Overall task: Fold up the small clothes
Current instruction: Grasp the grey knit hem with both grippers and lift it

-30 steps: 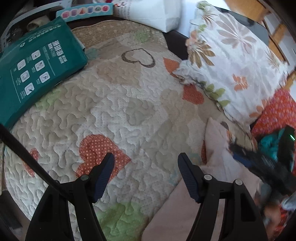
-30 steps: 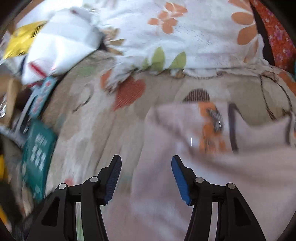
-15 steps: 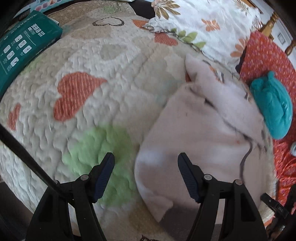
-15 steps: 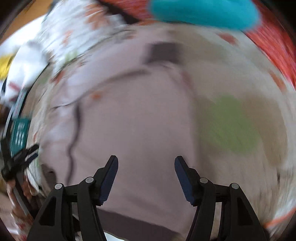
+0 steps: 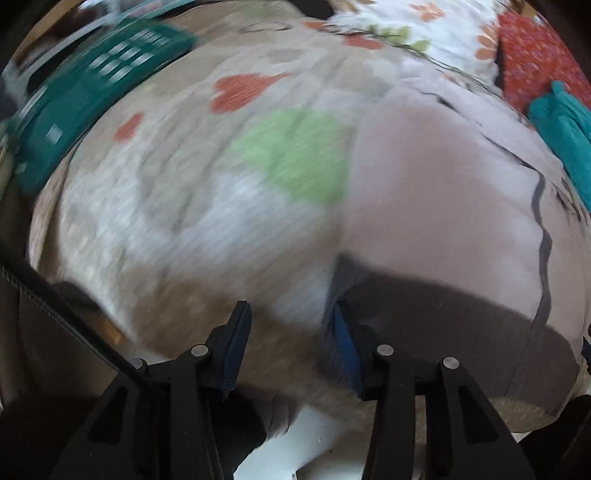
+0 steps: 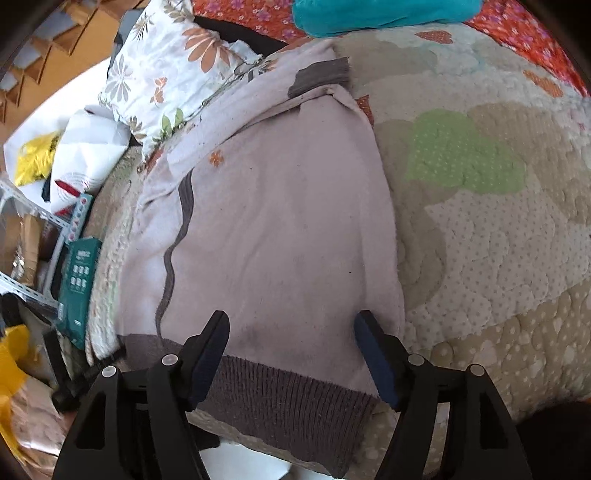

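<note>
With the pink sweater [image 6: 280, 229] spread flat on the quilt [image 6: 498, 240], both claws are lining up on its ribbed brown hem [image 6: 288, 406].

Right gripper [image 6: 291, 354] hovers over the hem at 6 o'clock in its view, jaws wide and just been opening, nothing pinched yet. Left gripper [image 5: 291, 339] sits by the hem's corner at 5 o'clock of the green patch [image 5: 295, 155]; jaws narrower, just been closing, apparently empty, though it's blurry. I'd grab both corners through the thick rib, not the fuzzy knit, so it lifts evenly. Floral pillow [image 6: 166, 74] at 11, teal garment [image 6: 369, 14] at 12.
</note>
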Motion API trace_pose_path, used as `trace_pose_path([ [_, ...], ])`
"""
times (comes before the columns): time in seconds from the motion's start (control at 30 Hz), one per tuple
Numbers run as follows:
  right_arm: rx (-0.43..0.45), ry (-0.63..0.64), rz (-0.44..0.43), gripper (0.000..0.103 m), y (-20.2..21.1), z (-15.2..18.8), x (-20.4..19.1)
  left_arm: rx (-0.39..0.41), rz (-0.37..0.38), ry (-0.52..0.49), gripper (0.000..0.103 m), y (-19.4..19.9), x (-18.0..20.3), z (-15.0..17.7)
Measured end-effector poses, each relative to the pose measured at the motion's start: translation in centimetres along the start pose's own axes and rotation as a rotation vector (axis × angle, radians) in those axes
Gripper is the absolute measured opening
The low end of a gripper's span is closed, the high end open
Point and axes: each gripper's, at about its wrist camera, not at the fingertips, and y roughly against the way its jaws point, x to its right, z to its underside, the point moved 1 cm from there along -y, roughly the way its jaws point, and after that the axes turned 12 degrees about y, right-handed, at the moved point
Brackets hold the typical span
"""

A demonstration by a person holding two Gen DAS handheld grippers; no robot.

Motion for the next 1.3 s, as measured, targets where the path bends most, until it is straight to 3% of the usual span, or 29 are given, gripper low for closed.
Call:
trace_pose_path([
  [0.2,0.017,-0.018,-0.026,0.075,0.3,0.4,0.3,0.036,0.22,0.162,0.044,1.6,-2.2,-0.6],
  [0.3,0.022,-0.025,-0.037,0.075,0.6,0.7,0.6,0.049,0.253,0.127,0.049,0.8,-0.4,-1.7],
  [0.37,0.03,-0.049,-0.057,0.075,0.7,0.8,0.9,0.001,0.283,0.098,0.051,-0.6,1.1,-2.0],
  [0.47,0.048,-0.114,-0.108,0.075,0.9,1.0,1.9,0.011,0.264,0.052,0.059,-1.0,2.8,-1.4],
  [0.5,0.053,-0.134,-0.127,0.075,1.0,1.1,2.2,0.001,0.278,0.026,0.057,-0.8,3.2,-1.2],
  [0.53,0.055,-0.153,-0.149,0.075,1.0,1.3,2.6,-0.017,0.308,0.014,0.042,-0.7,3.3,-1.0],
  [0.63,0.051,-0.175,-0.184,0.075,1.0,1.6,2.8,-0.08,0.389,0.036,0.017,-1.0,2.9,-0.6],
  [0.7,0.06,-0.176,-0.171,0.072,1.6,1.6,2.7,-0.107,0.422,0.093,0.015,-1.1,1.7,-0.4],
  [0.83,0.206,-0.151,-0.013,0.071,5.5,1.1,3.2,-0.077,0.421,0.167,0.016,-0.7,-0.1,-0.7],
  [0.9,0.167,-0.176,0.012,0.072,5.2,1.2,4.2,-0.08,0.426,0.178,0.022,-1.1,0.0,-1.0],
  [0.97,0.09,-0.257,-0.076,0.072,3.1,2.2,5.2,-0.119,0.452,0.188,0.029,-1.7,0.3,-0.7],
  [1.03,0.093,-0.286,-0.131,0.072,2.6,2.5,5.3,-0.128,0.464,0.181,0.036,-1.9,1.1,-0.6],
  [1.17,0.023,-0.281,-0.326,0.072,0.4,2.8,3.9,-0.151,0.5,0.131,0.037,-1.7,2.0,-0.2],
  [1.3,-0.014,-0.166,-0.268,0.072,-0.2,3.2,1.2,-0.165,0.528,0.147,0.037,-1.6,1.6,0.3],
])
